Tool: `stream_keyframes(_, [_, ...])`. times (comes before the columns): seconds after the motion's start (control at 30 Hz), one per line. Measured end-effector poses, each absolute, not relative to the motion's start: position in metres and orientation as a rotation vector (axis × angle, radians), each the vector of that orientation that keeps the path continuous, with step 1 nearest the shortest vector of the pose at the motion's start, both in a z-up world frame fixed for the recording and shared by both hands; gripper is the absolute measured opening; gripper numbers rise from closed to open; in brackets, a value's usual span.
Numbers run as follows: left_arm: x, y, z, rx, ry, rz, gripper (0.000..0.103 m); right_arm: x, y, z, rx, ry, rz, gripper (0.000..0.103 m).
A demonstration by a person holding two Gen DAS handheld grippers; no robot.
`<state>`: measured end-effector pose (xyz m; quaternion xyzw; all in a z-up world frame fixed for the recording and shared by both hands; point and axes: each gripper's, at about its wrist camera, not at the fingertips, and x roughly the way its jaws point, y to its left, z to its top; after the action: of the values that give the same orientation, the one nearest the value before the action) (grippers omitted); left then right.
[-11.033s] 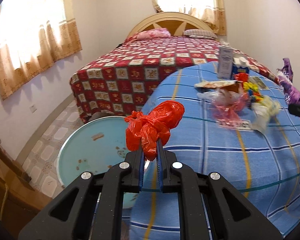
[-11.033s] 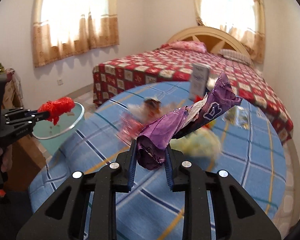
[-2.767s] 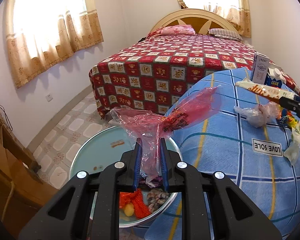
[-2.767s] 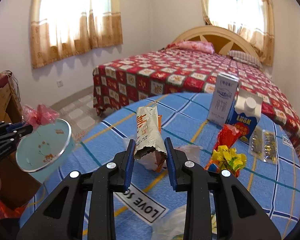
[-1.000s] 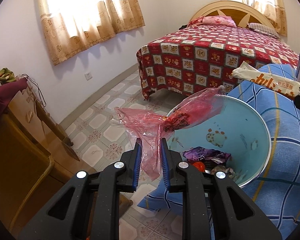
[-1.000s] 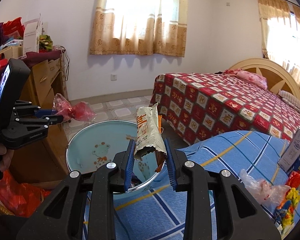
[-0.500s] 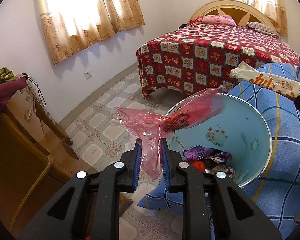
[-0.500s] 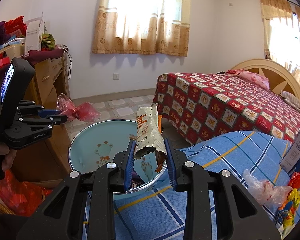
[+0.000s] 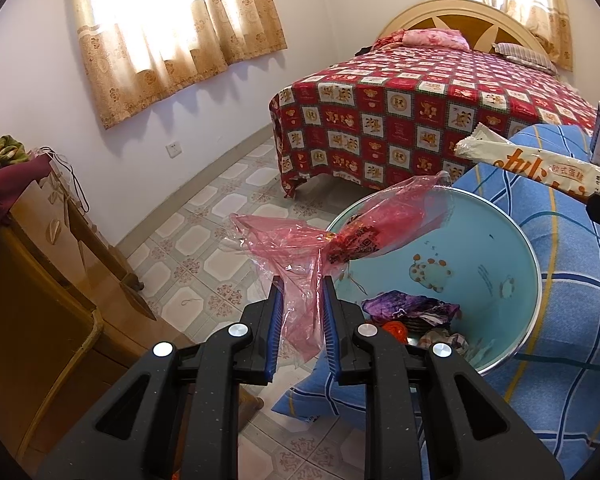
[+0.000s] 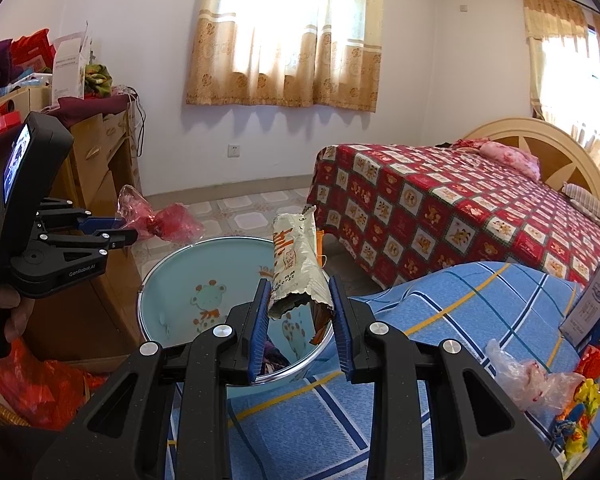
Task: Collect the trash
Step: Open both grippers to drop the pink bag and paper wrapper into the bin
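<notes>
My left gripper (image 9: 300,292) is shut on a crumpled pink plastic bag (image 9: 340,236), held just left of a light blue basin (image 9: 516,248). Purple and orange trash (image 9: 412,308) lies in the basin's bottom. My right gripper (image 10: 299,296) is shut on a beige snack wrapper (image 10: 296,264) with orange print, above the basin's (image 10: 180,276) near rim. In the right wrist view the left gripper (image 10: 128,232) and its pink bag (image 10: 160,220) hang over the basin's far left edge. The wrapper (image 9: 540,168) pokes in from the right of the left wrist view.
The basin leans at the edge of a blue checked tablecloth (image 10: 480,320), where a clear bag (image 10: 528,376), cartons (image 10: 592,304) and yellow wrappers (image 10: 584,400) lie at right. A wooden cabinet (image 9: 40,280) stands left, a red-quilted bed (image 9: 420,112) behind. Tiled floor (image 9: 204,248) lies between.
Nothing has visibly moved over the last second; both grippers hold their trash still by the basin. Seconds earlier they carried these pieces from the table to the basin.
</notes>
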<state>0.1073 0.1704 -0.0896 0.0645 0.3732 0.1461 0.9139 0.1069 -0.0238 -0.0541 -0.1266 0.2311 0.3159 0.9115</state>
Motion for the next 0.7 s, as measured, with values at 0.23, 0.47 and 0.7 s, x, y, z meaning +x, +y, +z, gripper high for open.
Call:
stream_keyframes(0.23, [0.109, 0.164, -0.092, 0.136, 0.770, 0.291, 0.020, 0.105, -0.024, -0.057, -0.265, 0.482, 0.656, 0.030])
stream_keyframes(0.47, [0.108, 0.162, -0.091, 0.126, 0.754, 0.273, 0.030, 0.104, -0.024, -0.062, -0.264, 0.491, 0.659, 0.031])
stream_keyframes(0.7, [0.107, 0.150, -0.094, 0.140, 0.738, 0.234, 0.059, 0.110, -0.023, -0.067, -0.246, 0.519, 0.652, 0.054])
